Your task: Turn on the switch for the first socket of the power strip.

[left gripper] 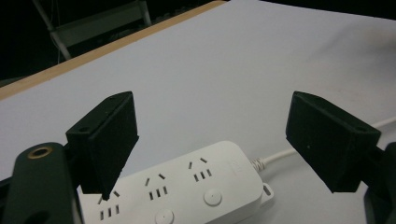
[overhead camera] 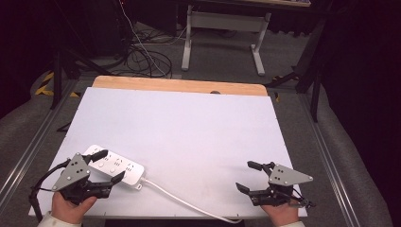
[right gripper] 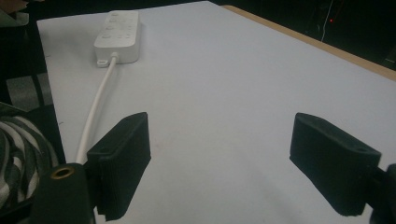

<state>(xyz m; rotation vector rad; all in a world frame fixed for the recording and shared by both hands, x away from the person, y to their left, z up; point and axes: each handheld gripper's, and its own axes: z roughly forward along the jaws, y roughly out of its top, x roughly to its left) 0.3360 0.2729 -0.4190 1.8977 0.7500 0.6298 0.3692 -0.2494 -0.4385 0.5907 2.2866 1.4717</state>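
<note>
Looked down and forward from above the near edge of the table [overhead camera: 189, 127], taking in the whole white top, the wooden far edge and the floor beyond. Rode low on the left gripper [left gripper: 210, 140], close above the power strip [left gripper: 187, 186], facing across the table [left gripper: 261, 60] toward its wooden edge. Rode low on the right gripper [right gripper: 219, 158], near the tabletop [right gripper: 243, 79], facing sideways toward the power strip [right gripper: 117, 35] well away. Shared across all three: the power strip [overhead camera: 116, 166], its white cord [overhead camera: 184, 201] and the white surface around it.
</note>
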